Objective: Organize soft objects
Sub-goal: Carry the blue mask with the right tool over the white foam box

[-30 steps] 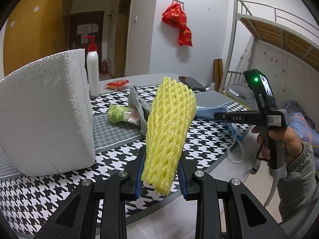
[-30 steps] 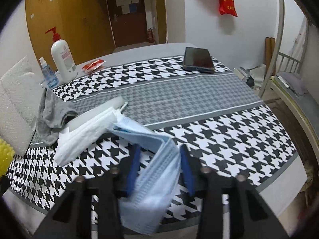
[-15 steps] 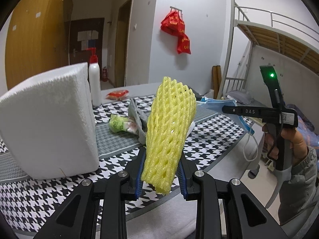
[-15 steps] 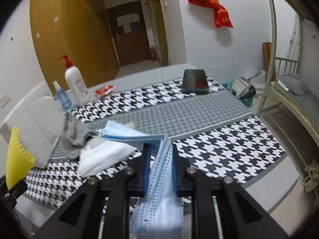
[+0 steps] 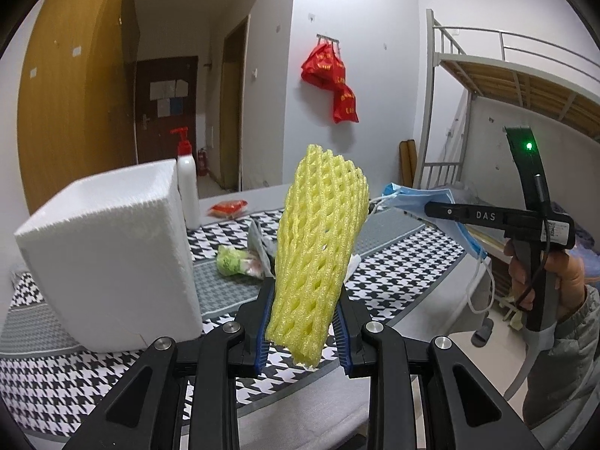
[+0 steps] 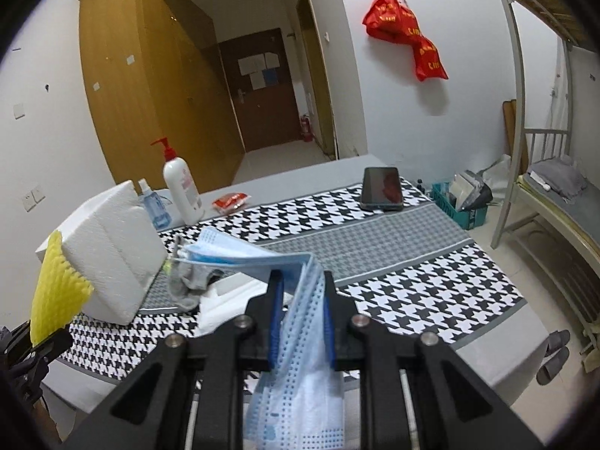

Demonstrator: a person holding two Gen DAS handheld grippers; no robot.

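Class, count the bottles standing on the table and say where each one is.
2. A white pump bottle with a red pump stands at the far left of the table; a small blue bottle stands just left of it, beside the white foam block. Others may hide behind the block.

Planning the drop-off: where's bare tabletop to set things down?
Free: the checked cloth right of the face mask, from the phone to the near edge. Crowded: left side, around the white foam block, grey cloth and bottles.
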